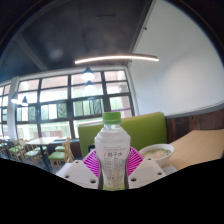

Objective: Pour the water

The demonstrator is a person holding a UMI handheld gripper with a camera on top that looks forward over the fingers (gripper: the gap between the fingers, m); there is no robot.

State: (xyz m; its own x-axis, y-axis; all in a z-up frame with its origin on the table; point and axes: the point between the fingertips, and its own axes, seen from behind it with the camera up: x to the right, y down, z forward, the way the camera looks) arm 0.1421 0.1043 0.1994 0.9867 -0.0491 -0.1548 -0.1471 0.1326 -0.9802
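A clear plastic bottle [112,150] with a green cap and a white label stands upright between my two fingers. My gripper [112,166] is shut on the bottle, with the pink pads [94,161] pressing on its sides at label height. The bottle's lower part is hidden below the fingers. A white bowl [157,153] sits on the wooden table [195,152] just to the right of the bottle and a little beyond it.
A green sofa back [150,129] runs behind the bottle and bowl. Large windows [70,100] fill the far left wall, with tables and chairs [35,150] below them. A long light strip [115,58] hangs from the ceiling.
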